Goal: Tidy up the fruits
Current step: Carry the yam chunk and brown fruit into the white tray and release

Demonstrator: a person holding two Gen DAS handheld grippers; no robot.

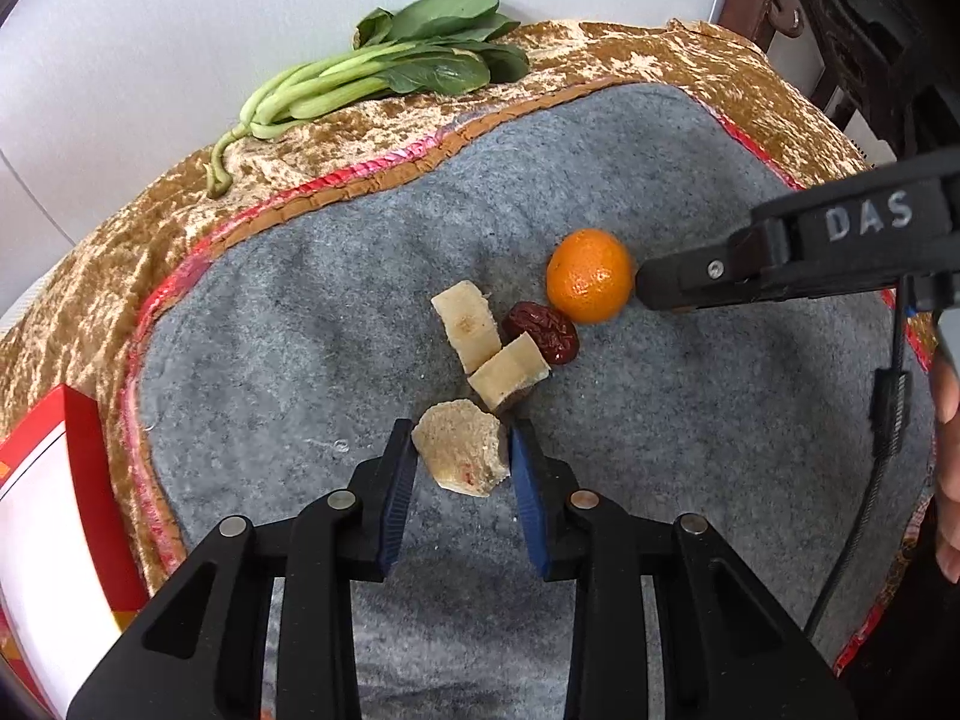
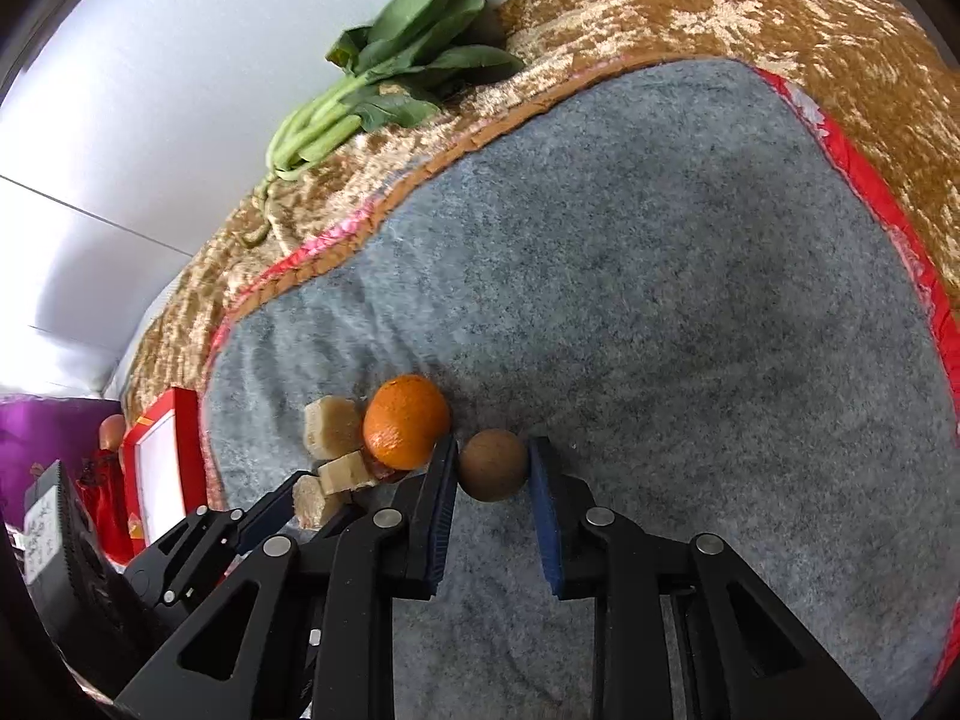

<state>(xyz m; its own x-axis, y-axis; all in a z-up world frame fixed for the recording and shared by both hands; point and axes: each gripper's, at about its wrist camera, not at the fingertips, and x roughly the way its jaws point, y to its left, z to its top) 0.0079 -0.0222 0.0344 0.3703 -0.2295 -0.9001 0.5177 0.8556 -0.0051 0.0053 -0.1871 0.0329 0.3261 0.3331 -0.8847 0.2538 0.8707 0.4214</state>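
Note:
On the grey felt mat lie a mandarin, a wrinkled red date and two beige chunks. My left gripper is shut on a third beige chunk, both blue pads pressing its sides. My right gripper is shut on a small round brown fruit just right of the mandarin. In the left wrist view the right gripper comes in from the right, touching the mandarin, and hides the brown fruit. The left gripper shows at the lower left of the right wrist view.
Leafy greens lie on the gold cloth at the back by the white wall. A red and white box stands at the mat's left edge. A hand shows at the right. The mat's right half is bare.

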